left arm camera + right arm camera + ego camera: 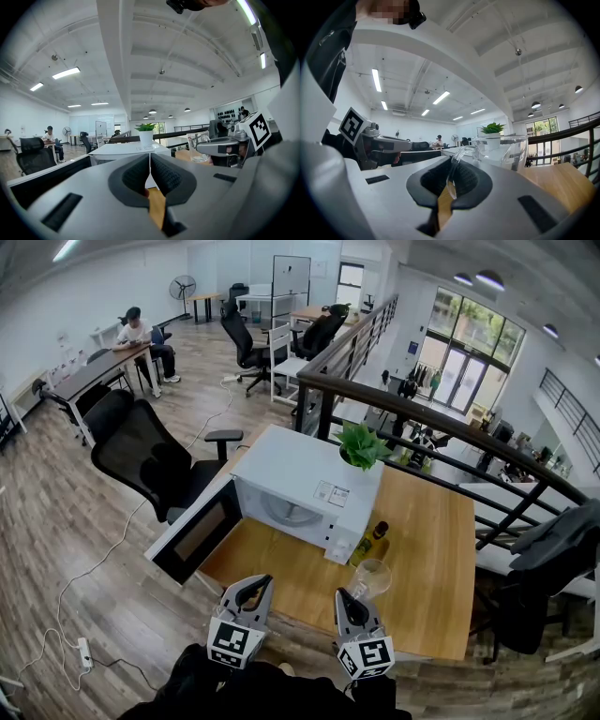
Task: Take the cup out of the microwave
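A clear glass cup (372, 577) hangs above the wooden table (431, 559), in front of the white microwave (305, 486). My right gripper (351, 600) is shut on the cup's handle. In the right gripper view the handle (457, 157) is pinched between the pads and the cup's bowl (501, 150) stands just beyond them. My left gripper (253, 589) hovers at the table's near edge, shut with nothing in it. In the left gripper view (149, 171) the cup (199, 146) shows to the right. The microwave door (195, 532) hangs open to the left.
A potted plant (360, 446) stands on the microwave's top and a dark bottle (371, 542) beside its right front corner. A black office chair (150, 456) is left of the table, a dark railing (441, 418) behind it. A person sits at a far desk (94, 371).
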### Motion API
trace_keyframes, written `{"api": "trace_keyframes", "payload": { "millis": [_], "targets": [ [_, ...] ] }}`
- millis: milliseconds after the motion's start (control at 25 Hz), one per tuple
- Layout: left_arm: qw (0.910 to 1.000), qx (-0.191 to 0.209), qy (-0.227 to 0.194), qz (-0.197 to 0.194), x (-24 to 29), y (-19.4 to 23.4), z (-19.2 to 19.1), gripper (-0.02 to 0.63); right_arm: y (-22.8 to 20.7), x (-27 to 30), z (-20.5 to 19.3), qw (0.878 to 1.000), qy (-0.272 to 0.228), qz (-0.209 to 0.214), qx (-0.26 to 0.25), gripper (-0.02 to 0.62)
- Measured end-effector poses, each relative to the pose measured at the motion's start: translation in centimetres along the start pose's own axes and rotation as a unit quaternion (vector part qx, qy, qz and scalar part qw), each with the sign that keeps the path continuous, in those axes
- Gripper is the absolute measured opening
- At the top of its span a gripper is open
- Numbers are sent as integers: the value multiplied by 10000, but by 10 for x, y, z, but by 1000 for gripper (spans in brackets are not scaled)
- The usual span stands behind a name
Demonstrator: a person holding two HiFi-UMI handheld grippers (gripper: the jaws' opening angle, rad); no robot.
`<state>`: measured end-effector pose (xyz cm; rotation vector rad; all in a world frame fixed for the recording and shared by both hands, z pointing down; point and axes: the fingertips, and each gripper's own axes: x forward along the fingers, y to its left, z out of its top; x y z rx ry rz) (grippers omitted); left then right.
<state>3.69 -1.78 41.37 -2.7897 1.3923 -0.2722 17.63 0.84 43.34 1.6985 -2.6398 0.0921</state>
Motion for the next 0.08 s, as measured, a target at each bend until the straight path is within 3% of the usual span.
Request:
{"api": "trace_keyframes", "payload": {
  "millis": [80],
  "targets": [
    [10000,-8,-5,2,0,0,0,28,1,1,0,10000,1,8,-10,17]
  ]
}}
